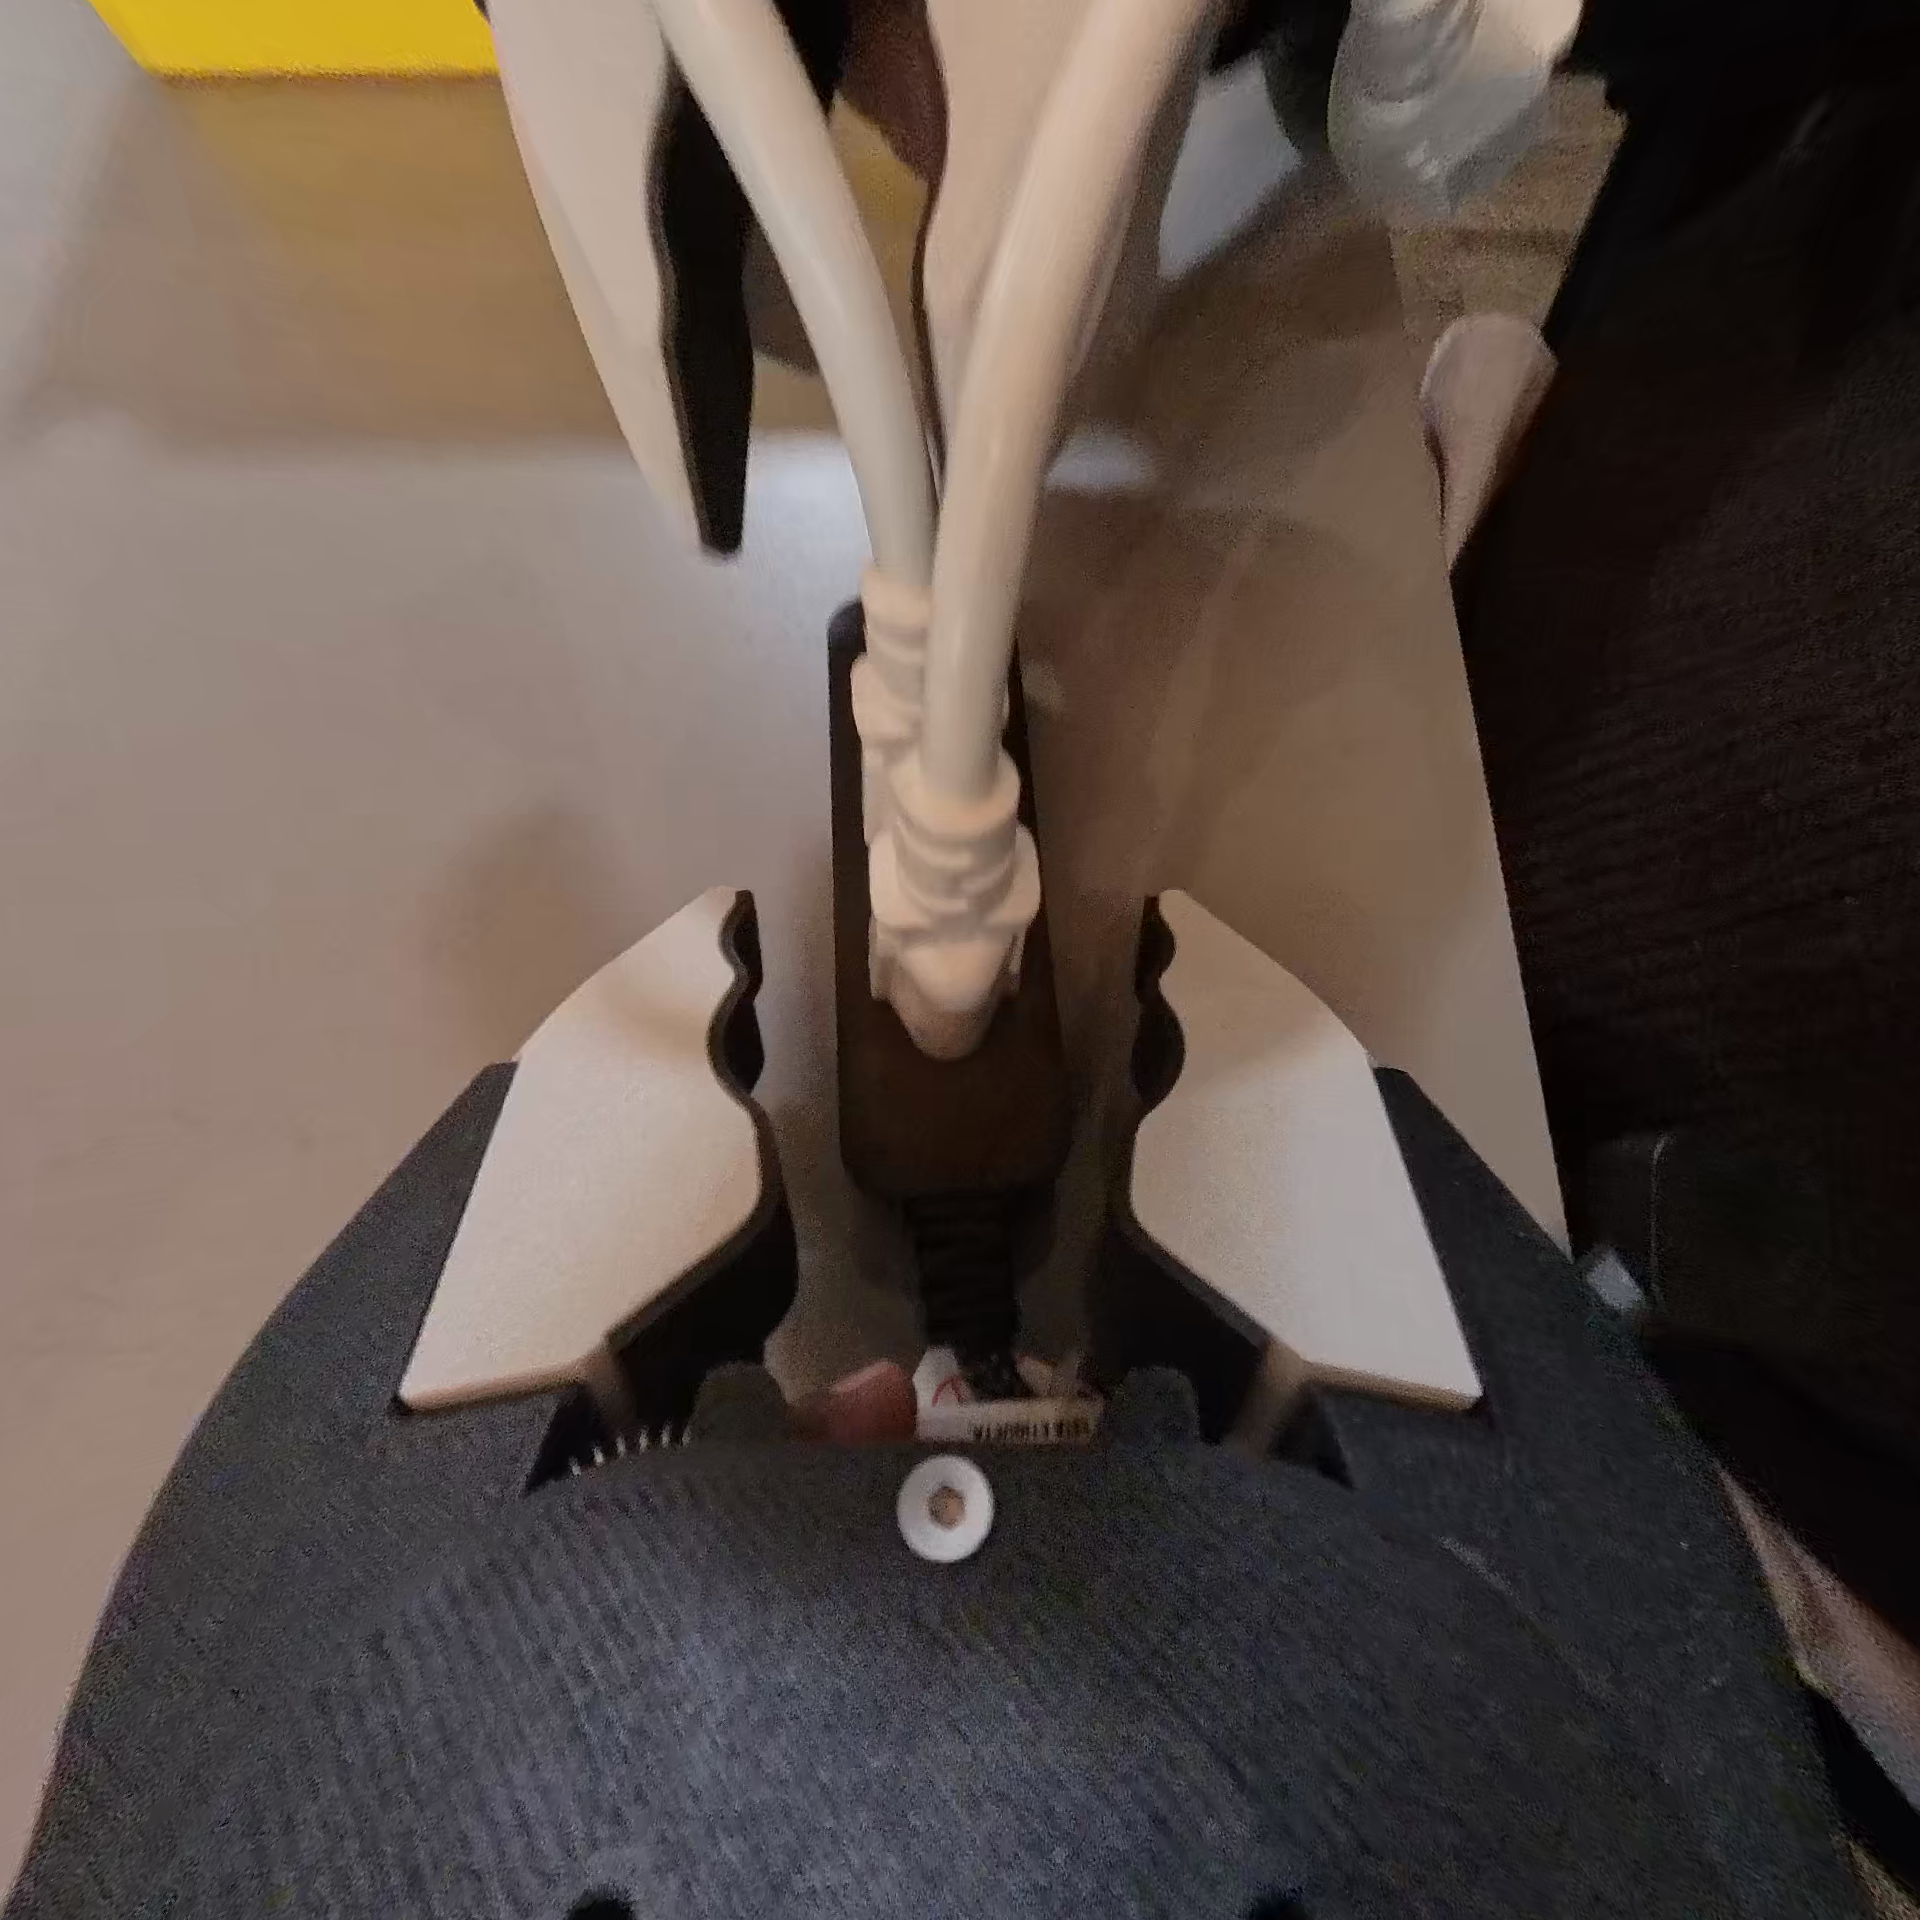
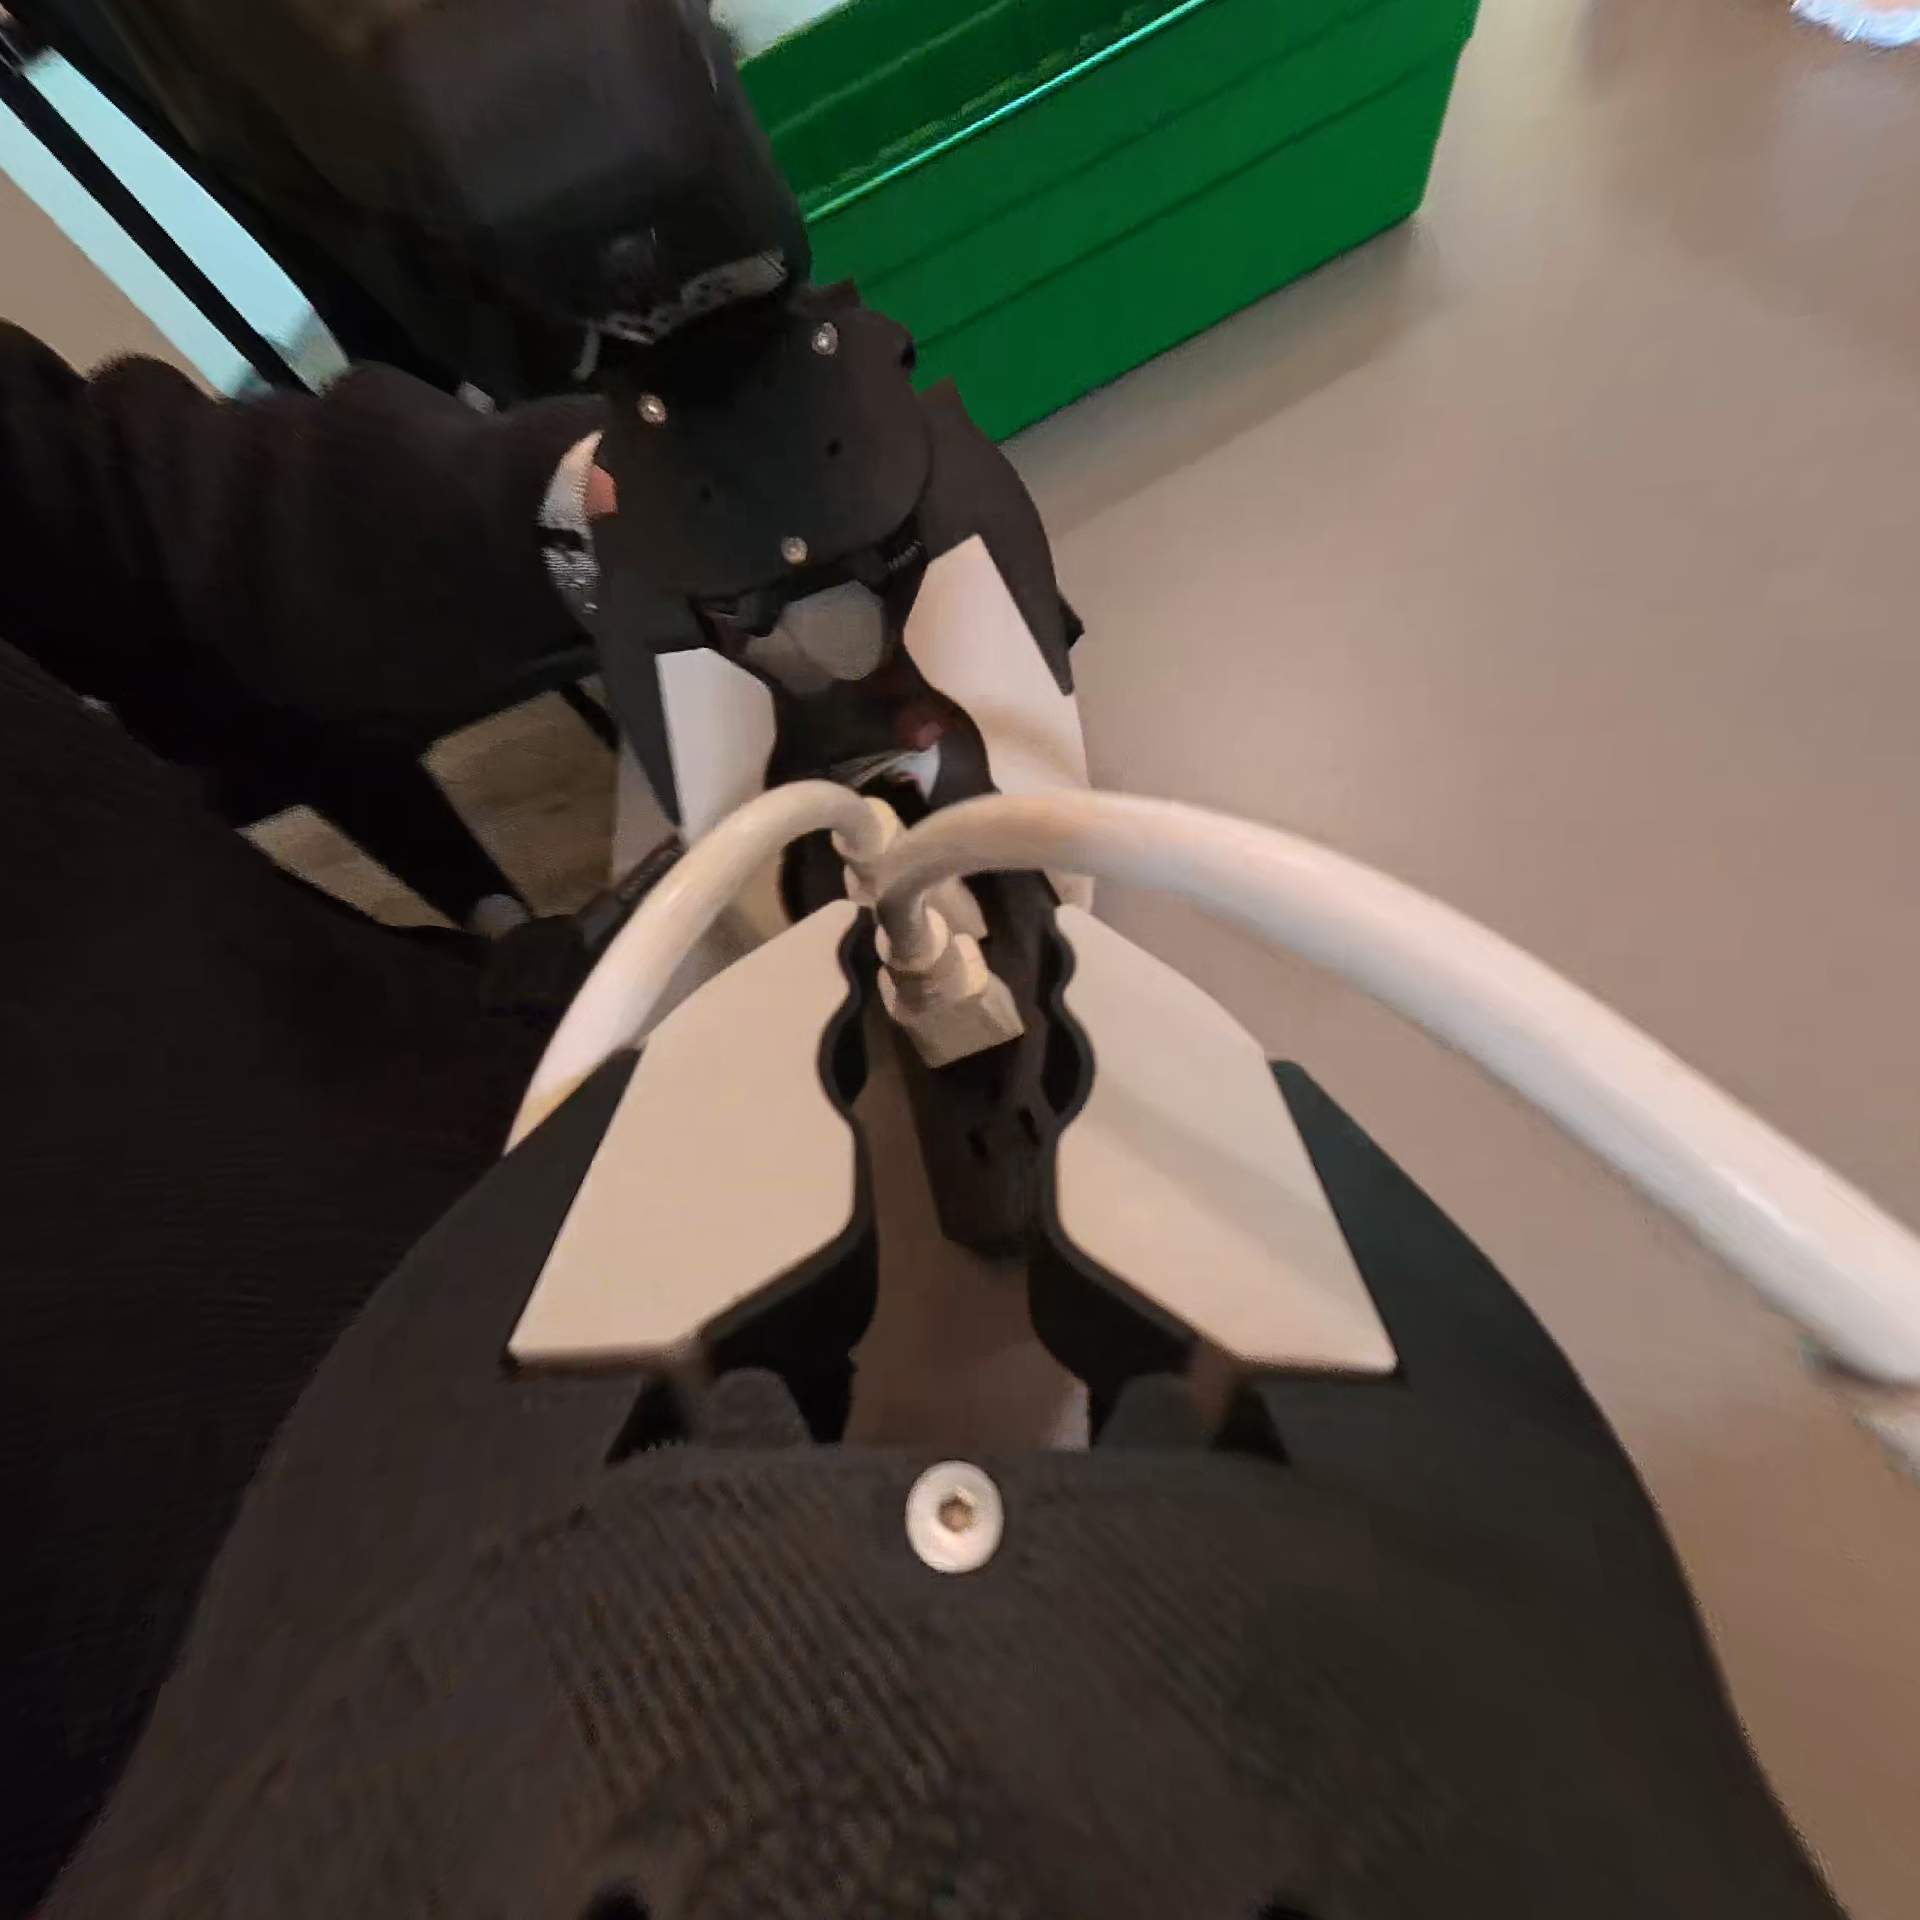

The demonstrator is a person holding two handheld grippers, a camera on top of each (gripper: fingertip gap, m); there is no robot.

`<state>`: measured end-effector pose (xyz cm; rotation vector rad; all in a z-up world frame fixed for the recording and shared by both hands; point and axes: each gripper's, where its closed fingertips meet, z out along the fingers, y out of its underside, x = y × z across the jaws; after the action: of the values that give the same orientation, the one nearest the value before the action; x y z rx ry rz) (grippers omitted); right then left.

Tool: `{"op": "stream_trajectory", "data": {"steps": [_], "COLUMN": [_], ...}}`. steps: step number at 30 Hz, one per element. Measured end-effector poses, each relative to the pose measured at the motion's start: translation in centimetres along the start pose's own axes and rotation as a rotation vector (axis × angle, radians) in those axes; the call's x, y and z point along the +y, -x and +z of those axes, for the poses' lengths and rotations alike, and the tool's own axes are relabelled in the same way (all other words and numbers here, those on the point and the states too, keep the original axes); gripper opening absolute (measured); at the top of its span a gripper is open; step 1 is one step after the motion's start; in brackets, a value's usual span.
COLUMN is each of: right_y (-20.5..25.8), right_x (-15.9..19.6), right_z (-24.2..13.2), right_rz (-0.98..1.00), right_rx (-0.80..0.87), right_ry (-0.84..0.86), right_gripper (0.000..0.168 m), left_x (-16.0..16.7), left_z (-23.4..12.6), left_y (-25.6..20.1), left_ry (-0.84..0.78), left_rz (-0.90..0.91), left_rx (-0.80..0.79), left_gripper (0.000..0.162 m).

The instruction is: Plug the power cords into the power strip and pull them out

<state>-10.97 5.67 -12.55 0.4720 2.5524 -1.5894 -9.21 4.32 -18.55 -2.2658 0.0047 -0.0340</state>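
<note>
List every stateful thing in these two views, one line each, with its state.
Black power strip: lying flat between both tools, two plugs in it.
Near white plug: seated in the strip.
Far white plug: seated in the strip.
White cords: arching away to either side.
Left tool: open, straddling the strip.
Right tool: open, around the near plug.
Green bin: upright, contents unclear.

The left gripper and the right gripper face each other nose to nose, each with its white fingers spread apart and closed on nothing, while a dark-sleeved arm reaches in behind the left one.
</note>
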Motion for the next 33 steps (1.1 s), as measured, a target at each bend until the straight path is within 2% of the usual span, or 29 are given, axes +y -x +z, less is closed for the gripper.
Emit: {"op": "stream_trajectory", "data": {"steps": [2, 4, 5, 10, 15, 17, 19, 21, 25, 29, 31, 33], "right_y": [0.3, 0.9, 1.0, 1.0, 0.0, 1.1, 2.4, 1.9, 0.7, 2.6, 1.8, 0.7], "right_x": [-0.4, -0.6, -0.7, -0.7, -1.1, -0.7, -0.2, -0.3, -0.5, 0.2, -0.1, -0.3], "right_z": [0.3, 0.5, 0.7, 0.7, 1.0, 0.8, 0.4, 0.5, 0.6, -0.1, 0.0, 0.0], "right_rz": [-0.048, -0.040, -0.023, 0.002, 0.023, 0.031, -0.072, -0.090, 0.005, -0.086, -0.057, 0.054], "right_rx": [0.014, -0.020, -0.033, -0.062, 0.061, 0.004, -0.040, 0.008, 0.077, -0.032, 0.011, 0.043], "right_ry": [-0.022, -0.047, -0.056, -0.055, -0.078, -0.031, 0.022, 0.029, -0.031, 0.025, 0.006, -0.040], "right_gripper": [0.027, 0.014, 0.010, 0.009, 0.012, 0.009, 0.010, 0.009, 0.010, 0.010, 0.009, 0.009], "left_x": [-0.7, -0.3, 0.3, 0.6, 0.7, 0.8, 0.7, 0.8, 1.0, 0.8, 0.9, 1.0], "left_z": [0.4, 1.3, 1.8, 2.4, 2.3, 2.2, 2.2, 2.2, 2.4, 2.2, 2.3, 2.4], "left_y": [0.2, 0.4, 0.3, 0.3, 0.4, 0.6, 0.7, 0.6, 0.1, 0.3, 0.3, 0.3], "left_ry": [0.004, 0.065, 0.106, 0.111, 0.112, 0.113, 0.108, 0.112, 0.128, 0.109, 0.118, 0.128], "left_rz": [0.008, 0.027, 0.044, 0.055, 0.082, 0.044, 0.041, 0.037, 0.016, 0.048, 0.026, 0.003], "left_rx": [-0.045, -0.076, -0.076, -0.073, -0.104, -0.123, -0.142, -0.125, -0.070, -0.125, -0.106, -0.086], "left_gripper": [0.075, 0.062, 0.047, 0.047, 0.048, 0.049, 0.049, 0.048, 0.049, 0.050, 0.051, 0.050]}}
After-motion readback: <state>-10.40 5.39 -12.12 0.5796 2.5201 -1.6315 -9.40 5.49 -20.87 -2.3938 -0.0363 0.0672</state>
